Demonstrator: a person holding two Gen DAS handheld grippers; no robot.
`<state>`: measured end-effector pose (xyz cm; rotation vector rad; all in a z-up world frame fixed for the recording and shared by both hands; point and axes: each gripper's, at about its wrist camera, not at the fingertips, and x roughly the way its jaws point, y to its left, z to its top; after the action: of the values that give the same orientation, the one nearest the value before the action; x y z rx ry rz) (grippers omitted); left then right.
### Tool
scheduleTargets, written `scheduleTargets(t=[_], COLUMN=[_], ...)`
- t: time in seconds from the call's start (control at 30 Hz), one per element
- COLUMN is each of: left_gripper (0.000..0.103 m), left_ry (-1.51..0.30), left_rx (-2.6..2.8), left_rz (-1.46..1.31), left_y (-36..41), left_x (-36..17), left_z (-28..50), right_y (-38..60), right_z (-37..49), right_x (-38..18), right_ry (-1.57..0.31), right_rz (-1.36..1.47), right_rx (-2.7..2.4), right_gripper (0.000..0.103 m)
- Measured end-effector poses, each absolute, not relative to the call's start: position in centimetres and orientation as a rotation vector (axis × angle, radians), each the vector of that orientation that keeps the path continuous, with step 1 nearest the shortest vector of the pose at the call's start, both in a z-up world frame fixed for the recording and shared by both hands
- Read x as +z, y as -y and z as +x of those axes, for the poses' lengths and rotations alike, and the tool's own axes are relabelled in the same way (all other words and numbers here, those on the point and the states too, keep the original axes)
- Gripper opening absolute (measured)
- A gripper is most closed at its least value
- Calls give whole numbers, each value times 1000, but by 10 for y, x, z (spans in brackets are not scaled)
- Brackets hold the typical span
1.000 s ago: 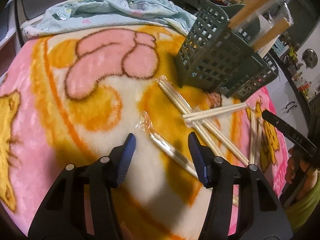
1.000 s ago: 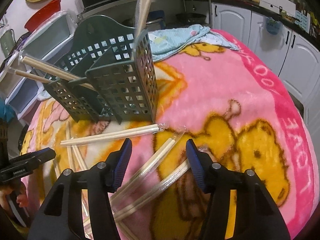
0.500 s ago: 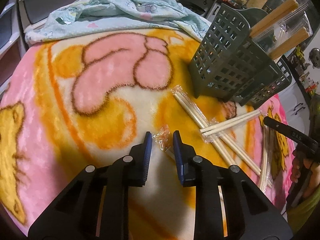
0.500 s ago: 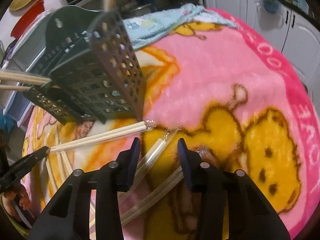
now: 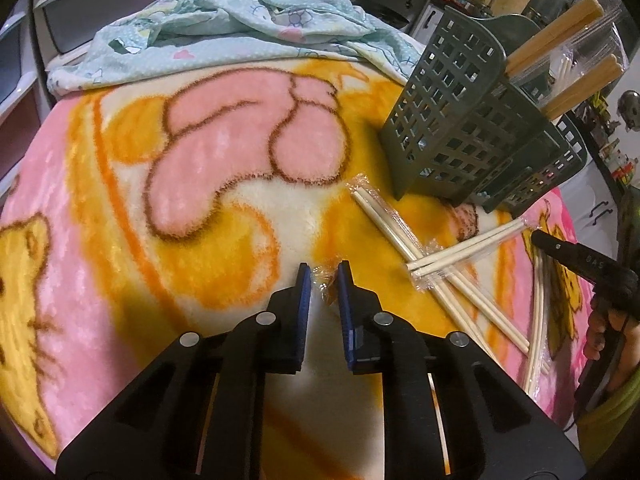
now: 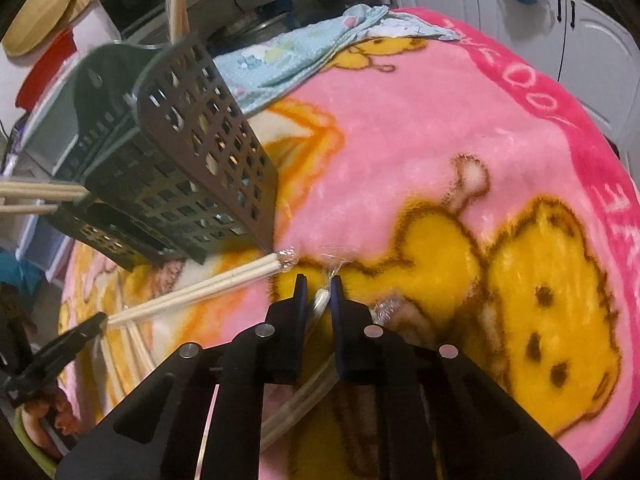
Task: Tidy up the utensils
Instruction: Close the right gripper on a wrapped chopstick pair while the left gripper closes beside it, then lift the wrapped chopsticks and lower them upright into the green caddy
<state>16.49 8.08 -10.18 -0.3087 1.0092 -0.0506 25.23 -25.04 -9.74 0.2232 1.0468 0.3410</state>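
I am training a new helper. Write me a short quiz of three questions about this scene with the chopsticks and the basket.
1. True or false: the green utensil basket is empty.
2. Multiple choice: on what do the wrapped chopstick pairs lie?
A) a bare wooden table
B) a pink and yellow cartoon blanket
C) a metal tray
3. Short answer: what is between the right tongs?

Key
1. False: wooden sticks stand in it.
2. B.
3. One wrapped pair of chopsticks; the jaws are closing on it.
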Motion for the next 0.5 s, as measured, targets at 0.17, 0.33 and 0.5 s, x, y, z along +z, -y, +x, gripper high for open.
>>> scheduleTargets(t=[0.17,0.33,0.5], left_gripper=[2,2,2], left_ry=[-1005,-964,-895], left_rx=[-59,-74,-100], left_rz=[-325,-337,-338], left_y=[-84,-89,-91], left_x=[-99,-82,-53], left_z=[162,152,138], right_y=[252,257,262], right_z=[242,227,213], right_x=[-80,-50,-24], right_ry=[-1004,-939,-882], right_rz=[249,273,286], right_rx=[359,395,423], right_gripper=[8,7,7])
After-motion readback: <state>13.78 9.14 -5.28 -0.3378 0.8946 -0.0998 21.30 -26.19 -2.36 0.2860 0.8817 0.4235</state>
